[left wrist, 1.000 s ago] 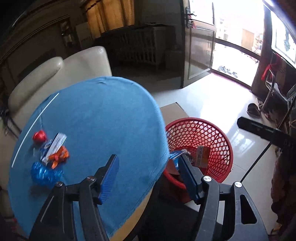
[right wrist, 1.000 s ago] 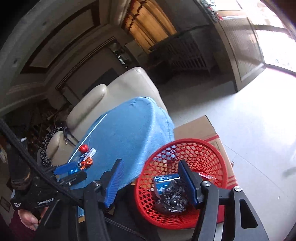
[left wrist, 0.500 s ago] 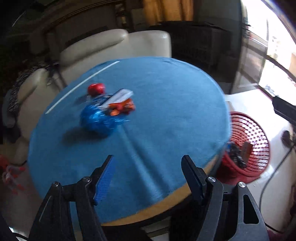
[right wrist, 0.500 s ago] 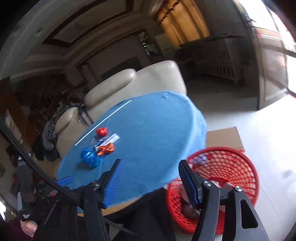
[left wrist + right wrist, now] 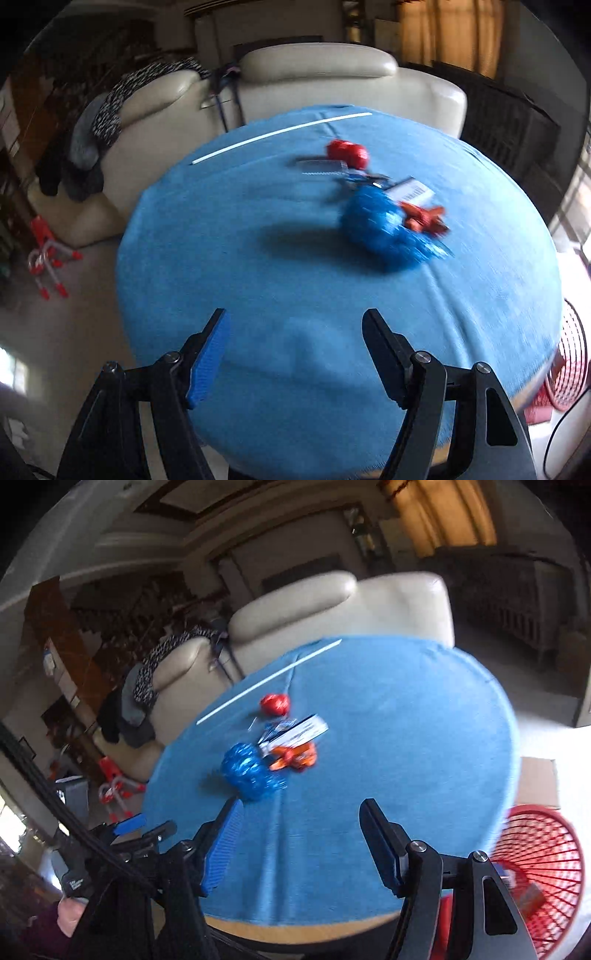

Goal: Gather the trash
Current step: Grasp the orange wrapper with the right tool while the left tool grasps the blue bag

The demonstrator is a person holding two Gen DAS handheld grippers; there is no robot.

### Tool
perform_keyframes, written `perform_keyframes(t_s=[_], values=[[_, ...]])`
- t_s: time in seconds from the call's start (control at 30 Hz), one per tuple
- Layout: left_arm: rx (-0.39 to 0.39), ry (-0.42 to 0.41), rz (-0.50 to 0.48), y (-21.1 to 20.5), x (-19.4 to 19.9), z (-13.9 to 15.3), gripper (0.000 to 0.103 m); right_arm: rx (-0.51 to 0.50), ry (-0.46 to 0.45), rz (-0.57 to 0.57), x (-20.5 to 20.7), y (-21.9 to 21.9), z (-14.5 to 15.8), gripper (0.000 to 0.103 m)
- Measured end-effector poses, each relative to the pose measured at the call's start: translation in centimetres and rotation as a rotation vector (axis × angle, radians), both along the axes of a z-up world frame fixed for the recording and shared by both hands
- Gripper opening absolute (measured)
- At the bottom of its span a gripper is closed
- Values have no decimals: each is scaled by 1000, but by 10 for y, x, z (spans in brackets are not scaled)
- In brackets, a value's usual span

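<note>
Both grippers are swinging away from the basket, which a second ago sat between the right jaws and is now sitting low at the right edge, beside the table. Left gripper is hovering over the near part of the blue cloth, its jaws spread with nothing between them (they have just been opening). Right gripper is likewise released and empty, its jaws having just widened, above the table's near edge. Trash is lying in a cluster past the middle of the cloth: a blue foil wad nearest, an orange wrapper touching it on the right, a white packet just behind, and a red ball farthest back. A white strip is lying near the far-left rim. A hand is gripping the left tool's handle.
</note>
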State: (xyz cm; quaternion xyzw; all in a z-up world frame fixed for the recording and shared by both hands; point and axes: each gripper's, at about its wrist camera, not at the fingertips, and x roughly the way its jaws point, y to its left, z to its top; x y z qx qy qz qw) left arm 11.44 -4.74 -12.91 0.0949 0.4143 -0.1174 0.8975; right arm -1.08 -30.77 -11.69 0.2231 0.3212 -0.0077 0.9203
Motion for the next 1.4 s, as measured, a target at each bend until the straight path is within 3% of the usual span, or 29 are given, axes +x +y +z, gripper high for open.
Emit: perform_keyframes(t_s=[0.13, 0.33, 0.4, 0.47, 0.63, 0.67, 0.77, 0.97, 1.07, 1.17, 1.27, 1.4], values=[[-77, 50, -15, -3, 34, 2, 74, 18, 56, 37, 38, 9, -17, 69], [-199, 145, -75, -40, 84, 4, 74, 19, 102, 68, 89, 2, -39, 68], [-226, 194, -82, -55, 99, -3, 74, 14, 102, 83, 103, -3, -44, 61], [-249, 242, -80, -69, 112, -11, 74, 6, 120, 91, 120, -10, -52, 44], [-282, 338, -57, -85, 129, -35, 74, 16, 143, 115, 158, -25, -66, 40], [-287, 353, -50, -84, 131, -41, 68, 23, 146, 124, 166, -26, -69, 40], [-326, 353, -57, -78, 133, -45, 63, 56, 156, 154, 192, -28, -77, 39], [-304, 328, -69, -63, 137, -40, 59, 180, 190, 203, 235, -22, -100, 32], [-267, 325, -112, -54, 132, -34, 58, 165, 214, 243, 241, -8, -107, 31], [-210, 309, -179, -41, 120, -24, 58, 188, 252, 303, 228, 2, -107, 31], [-172, 330, -269, -26, 107, -17, 60, 223, 347, 394, 205, 17, -112, 31], [-161, 354, -307, -7, 102, -15, 62, 151, 303, 398, 179, 27, -97, 31]])
